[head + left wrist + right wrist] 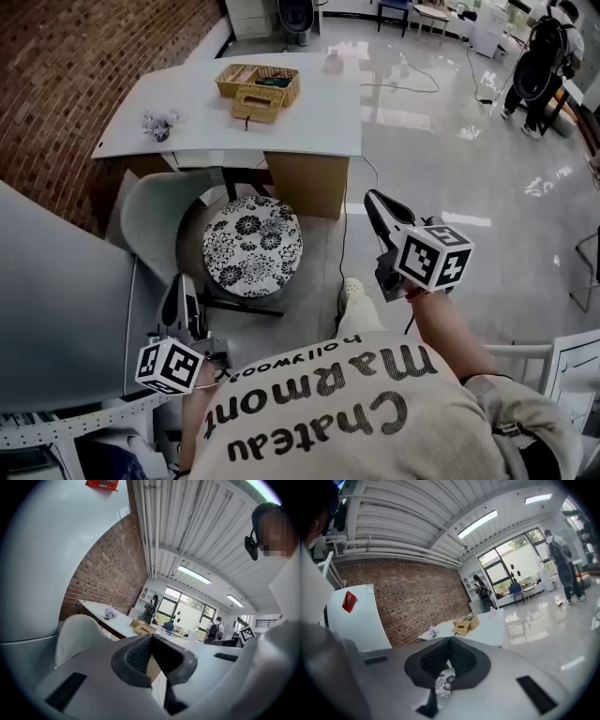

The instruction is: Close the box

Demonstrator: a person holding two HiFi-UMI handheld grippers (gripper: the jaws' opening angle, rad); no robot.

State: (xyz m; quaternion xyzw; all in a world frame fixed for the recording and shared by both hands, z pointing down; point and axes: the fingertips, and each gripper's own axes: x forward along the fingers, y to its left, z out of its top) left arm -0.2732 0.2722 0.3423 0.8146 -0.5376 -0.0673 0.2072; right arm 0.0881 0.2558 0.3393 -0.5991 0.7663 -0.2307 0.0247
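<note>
A wicker box [270, 79] with an open top stands on the far white table [309, 122], and a smaller wicker piece [256, 102] rests against its front. The box shows small and distant in the left gripper view [143, 628] and in the right gripper view [465, 624]. My left gripper [181, 286] hangs low at the left, shut and holding nothing; its jaws meet [151, 637]. My right gripper [373, 199] is held higher at the right, pointing towards the table, shut and holding nothing [450, 640]. Both are far from the box.
A round stool with a floral cushion [251, 246] and a grey chair back [155, 211] stand between me and the table. A small bunch of flowers [159, 122] lies at the table's left. A curved white panel [47, 300] is at my left; people [544, 56] stand far right.
</note>
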